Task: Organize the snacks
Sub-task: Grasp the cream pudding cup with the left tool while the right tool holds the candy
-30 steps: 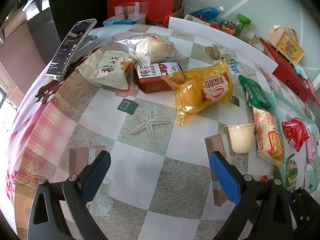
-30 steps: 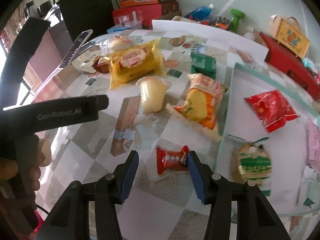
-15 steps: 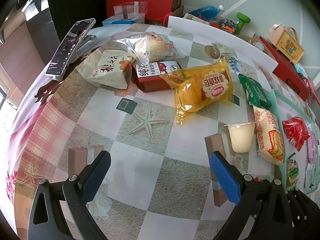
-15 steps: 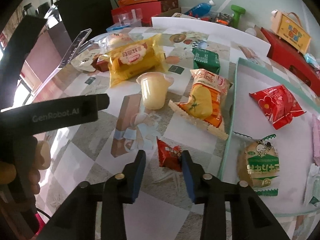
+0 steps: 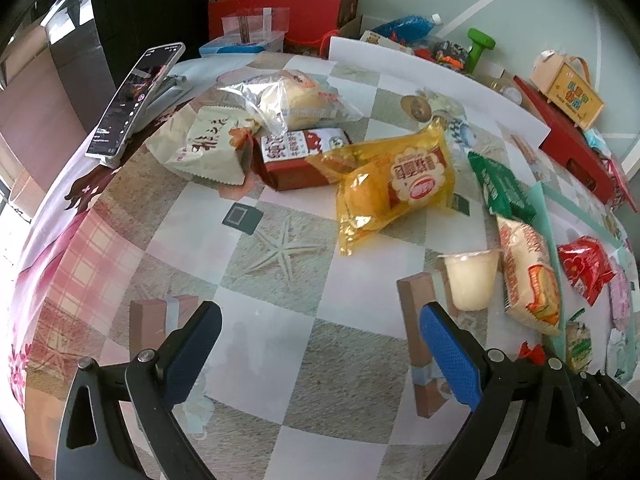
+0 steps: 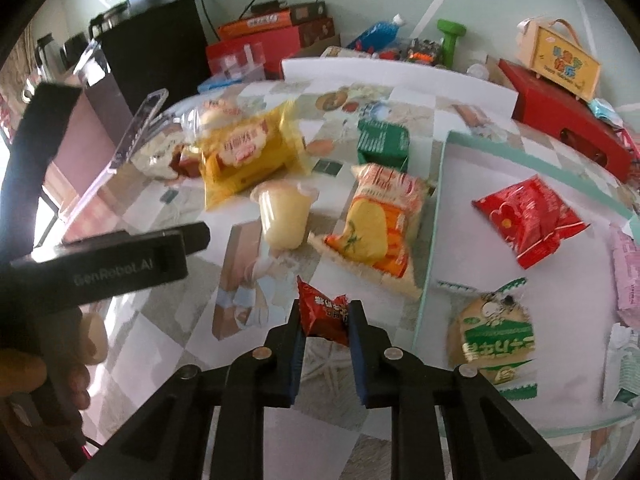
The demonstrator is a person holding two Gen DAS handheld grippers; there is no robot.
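Observation:
My right gripper (image 6: 326,316) is closing its jaws on a small red snack packet (image 6: 323,306), and both pads press its sides just above the table. The packet's red tip (image 5: 530,350) peeks out behind my left gripper's right finger. To its right lies the mint-green tray (image 6: 431,236), which holds a red packet (image 6: 528,220) and a green round cookie pack (image 6: 496,336). My left gripper (image 5: 320,316) hovers open over bare tablecloth with nothing between its fingers.
Ahead lie a pudding cup (image 6: 284,216), an orange cake packet (image 6: 380,224), a green packet (image 6: 382,140) and a yellow bread bag (image 5: 396,184). Farther back are a red milk carton (image 5: 300,156), a white bag (image 5: 204,144) and a propped phone (image 5: 132,96). Boxes line the wall.
My right gripper's jaws have closed from wide apart onto the small red packet, which now stands lifted and tilted between them. The left gripper has stayed still.

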